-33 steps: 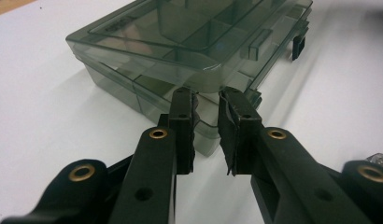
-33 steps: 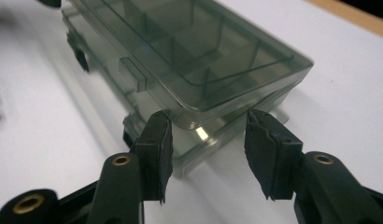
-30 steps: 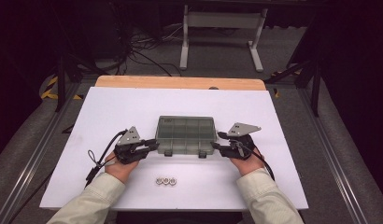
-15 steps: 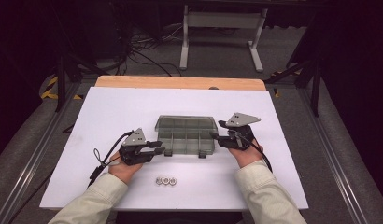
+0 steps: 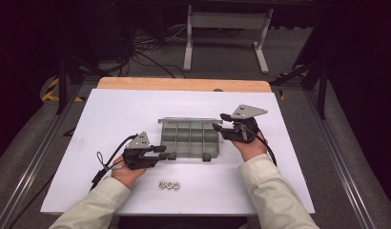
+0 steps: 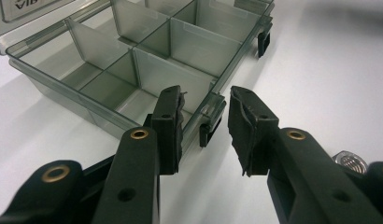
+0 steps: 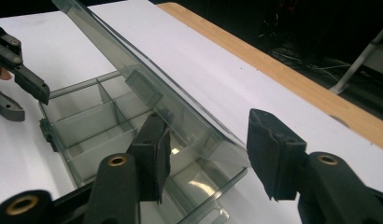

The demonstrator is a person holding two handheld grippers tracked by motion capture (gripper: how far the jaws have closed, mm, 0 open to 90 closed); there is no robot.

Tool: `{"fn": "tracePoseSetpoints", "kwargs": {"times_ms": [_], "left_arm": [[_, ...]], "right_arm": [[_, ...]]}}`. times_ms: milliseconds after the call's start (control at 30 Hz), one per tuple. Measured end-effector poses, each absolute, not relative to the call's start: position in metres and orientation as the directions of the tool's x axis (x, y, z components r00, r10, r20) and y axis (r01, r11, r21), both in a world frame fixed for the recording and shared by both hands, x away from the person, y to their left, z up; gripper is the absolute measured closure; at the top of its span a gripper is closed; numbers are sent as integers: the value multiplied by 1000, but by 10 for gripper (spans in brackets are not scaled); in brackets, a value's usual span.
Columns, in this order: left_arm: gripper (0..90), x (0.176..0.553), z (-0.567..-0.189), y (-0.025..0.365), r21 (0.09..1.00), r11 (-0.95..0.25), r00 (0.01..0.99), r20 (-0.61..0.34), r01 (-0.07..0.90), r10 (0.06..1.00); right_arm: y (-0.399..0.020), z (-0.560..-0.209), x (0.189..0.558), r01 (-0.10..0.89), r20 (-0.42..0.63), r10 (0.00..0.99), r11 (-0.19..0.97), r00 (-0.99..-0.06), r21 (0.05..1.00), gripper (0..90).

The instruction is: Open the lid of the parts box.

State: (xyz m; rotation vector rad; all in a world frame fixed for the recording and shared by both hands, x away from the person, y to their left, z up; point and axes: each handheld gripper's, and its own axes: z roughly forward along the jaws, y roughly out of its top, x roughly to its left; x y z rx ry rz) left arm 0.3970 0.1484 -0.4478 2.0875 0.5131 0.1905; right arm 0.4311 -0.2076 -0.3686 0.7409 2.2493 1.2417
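While a clear compartment box (image 5: 191, 138) is sitting mid-table on the white tabletop (image 5: 112, 109), its lid (image 7: 147, 88) is standing raised. The left gripper (image 5: 162, 151) is lying just beside the box's near-left corner, its jaws having just been opening, straddling a black latch (image 6: 209, 126) without pressing it. The right gripper (image 5: 221, 122) is hovering at the box's right end, jaws parted and just closing a little, the lid's edge between them, unpressed. Three metal nuts (image 5: 168, 184) are resting near the front edge. Bare tabletop is surrounding the box.
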Motion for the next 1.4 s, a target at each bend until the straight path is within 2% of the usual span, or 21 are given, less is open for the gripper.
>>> {"fn": "tracePoseSetpoints", "kwargs": {"times_ms": [133,500,967,1133,1400], "left_arm": [[649,396,-448,148,838,-470,901,-56,277,431],[651,397,-448,148,839,-468,900,-57,277,431],[667,396,-448,147,834,-486,896,-25,263,442],[666,396,-448,147,833,-488,897,-19,259,443],[664,396,-448,147,833,-490,897,-18,258,442]], "right_arm": [[-205,-360,439,223,-142,639,455,-756,862,567],[-207,-352,456,247,-103,653,422,-751,872,615],[-198,-364,482,277,-52,678,368,-733,887,593],[-201,-368,496,305,9,701,299,-713,904,592],[-199,-379,511,340,16,733,296,-680,893,585]]}}
